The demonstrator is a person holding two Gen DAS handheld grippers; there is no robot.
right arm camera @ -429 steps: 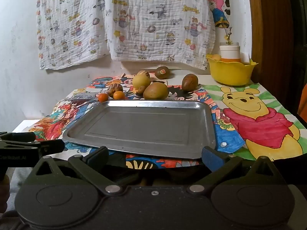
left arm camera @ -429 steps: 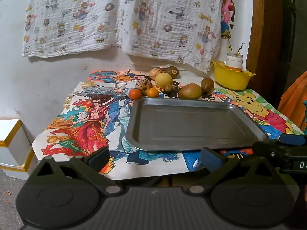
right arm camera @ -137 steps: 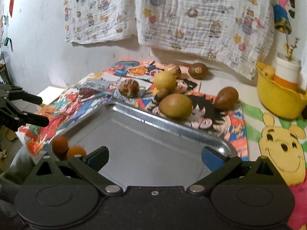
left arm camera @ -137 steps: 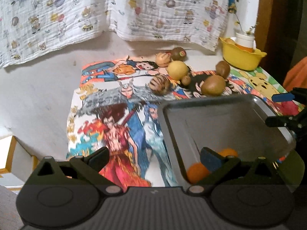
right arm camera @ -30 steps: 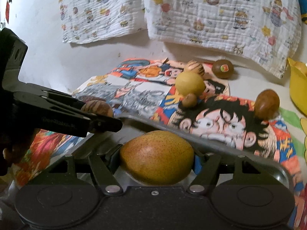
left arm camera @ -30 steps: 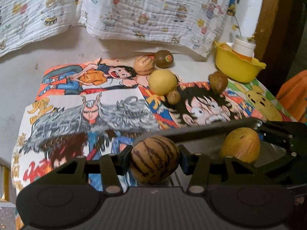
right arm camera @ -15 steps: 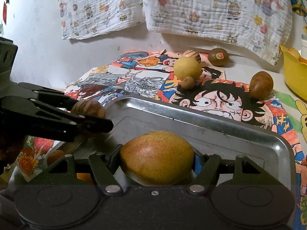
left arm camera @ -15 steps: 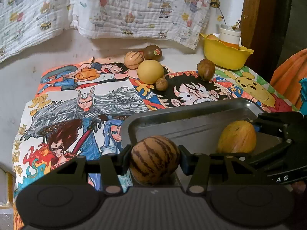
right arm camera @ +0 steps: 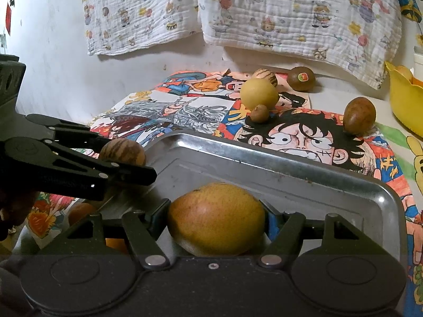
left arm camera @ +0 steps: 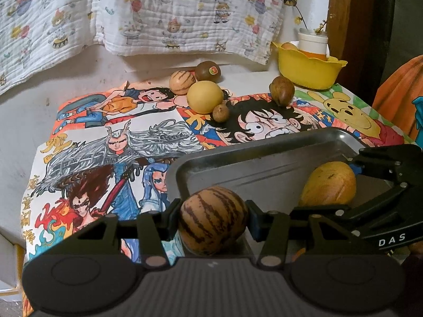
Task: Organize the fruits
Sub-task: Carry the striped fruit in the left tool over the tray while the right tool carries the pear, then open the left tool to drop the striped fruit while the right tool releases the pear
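My left gripper is shut on a brown striped round fruit over the near left corner of the metal tray. My right gripper is shut on a yellow-orange mango low over the tray. Each view shows the other gripper with its fruit: the mango at the right, the striped fruit at the left. Orange fruits lie in the tray's near corner, partly hidden. On the cloth beyond lie a yellow round fruit, a small brown fruit, a second striped fruit, a kiwi and a brown oval fruit.
A yellow bowl with a white cup stands at the back right near a wooden post. Patterned cloths hang on the wall behind. Cartoon drawings cover the table. Orange fabric shows at the right edge.
Both grippers have carried their fruits back from the far rim to lower over the tray. The tray's inside now shows around the mango and the striped fruit.
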